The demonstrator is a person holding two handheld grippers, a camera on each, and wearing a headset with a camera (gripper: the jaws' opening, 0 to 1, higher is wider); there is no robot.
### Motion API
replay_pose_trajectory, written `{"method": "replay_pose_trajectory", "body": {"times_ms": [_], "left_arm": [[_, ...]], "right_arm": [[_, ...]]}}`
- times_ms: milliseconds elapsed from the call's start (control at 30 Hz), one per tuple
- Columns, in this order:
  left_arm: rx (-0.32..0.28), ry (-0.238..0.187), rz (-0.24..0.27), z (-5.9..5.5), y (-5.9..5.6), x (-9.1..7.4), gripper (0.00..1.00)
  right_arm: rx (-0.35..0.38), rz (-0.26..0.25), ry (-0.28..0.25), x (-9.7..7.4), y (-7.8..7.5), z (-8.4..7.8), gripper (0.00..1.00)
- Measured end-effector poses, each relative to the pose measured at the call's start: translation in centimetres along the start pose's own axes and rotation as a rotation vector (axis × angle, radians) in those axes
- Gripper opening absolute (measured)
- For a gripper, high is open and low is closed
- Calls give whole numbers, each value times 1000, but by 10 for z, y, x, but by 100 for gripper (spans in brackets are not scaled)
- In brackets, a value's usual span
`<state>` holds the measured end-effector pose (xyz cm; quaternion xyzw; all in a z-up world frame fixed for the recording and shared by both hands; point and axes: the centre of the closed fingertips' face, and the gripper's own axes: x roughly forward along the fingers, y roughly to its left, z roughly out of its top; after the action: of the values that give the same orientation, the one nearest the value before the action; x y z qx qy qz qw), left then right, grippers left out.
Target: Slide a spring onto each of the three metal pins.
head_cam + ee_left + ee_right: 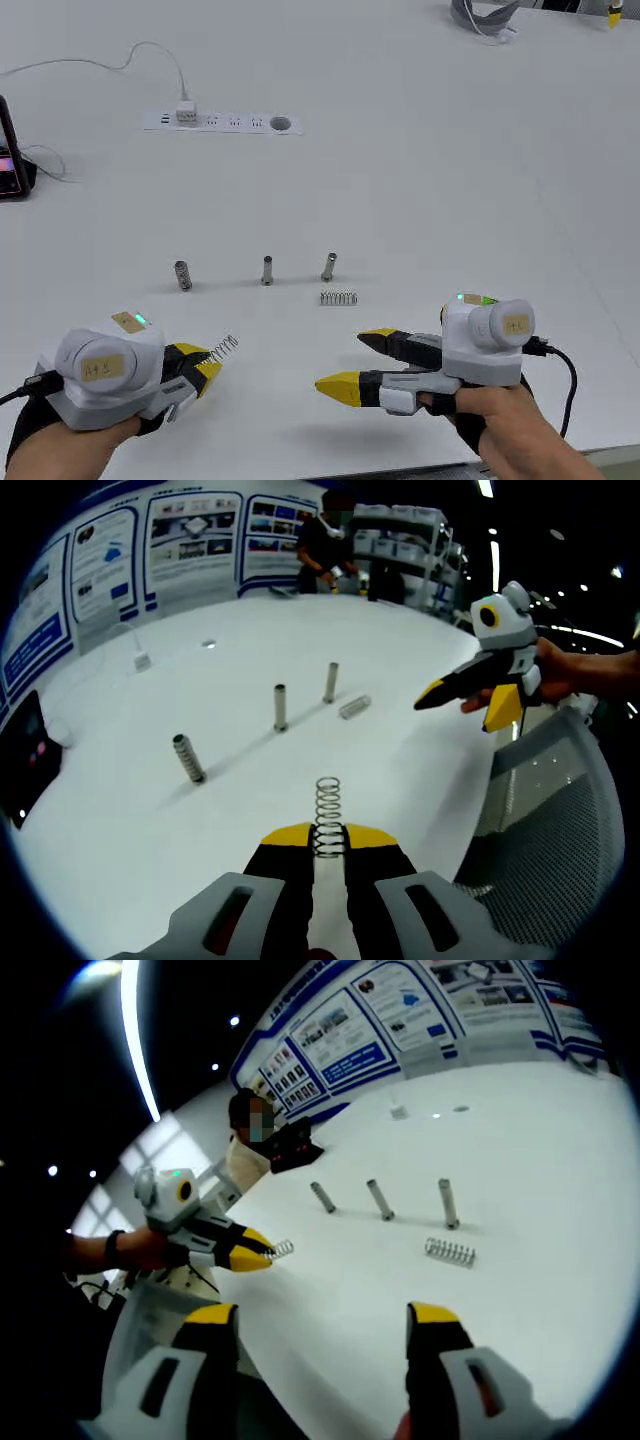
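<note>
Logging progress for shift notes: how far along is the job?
One done: the first spring sits on the left pin. In hand: the left hand-held gripper grips a second spring. Left: the middle pin and right pin are bare; a third spring lies on the table.

This looks like a research lab or demo hall. Blue-and-white printed posters [190, 535] line the wall at eleven o'clock, metal shelving racks [410, 555] stand at one o'clock, and the broad white bench [430, 190] carries a white power strip [222, 123].
</note>
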<state>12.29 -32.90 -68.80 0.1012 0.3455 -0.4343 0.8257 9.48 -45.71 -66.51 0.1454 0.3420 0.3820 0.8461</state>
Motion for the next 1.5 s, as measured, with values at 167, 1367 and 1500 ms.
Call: {"method": "replay_pose_trajectory", "body": {"times_ms": [167,1367,1500], "left_arm": [[14,-6,-11,1,-11,-5,11],[126,-57,-185,32,-95,6,11],[130,-57,-192,33,-97,6,11]], "right_arm": [[-1,23,7,4,5,0,68],[147,205,-32,11,40,-6,31],[165,234,-38,12,45,-5,28]]}}
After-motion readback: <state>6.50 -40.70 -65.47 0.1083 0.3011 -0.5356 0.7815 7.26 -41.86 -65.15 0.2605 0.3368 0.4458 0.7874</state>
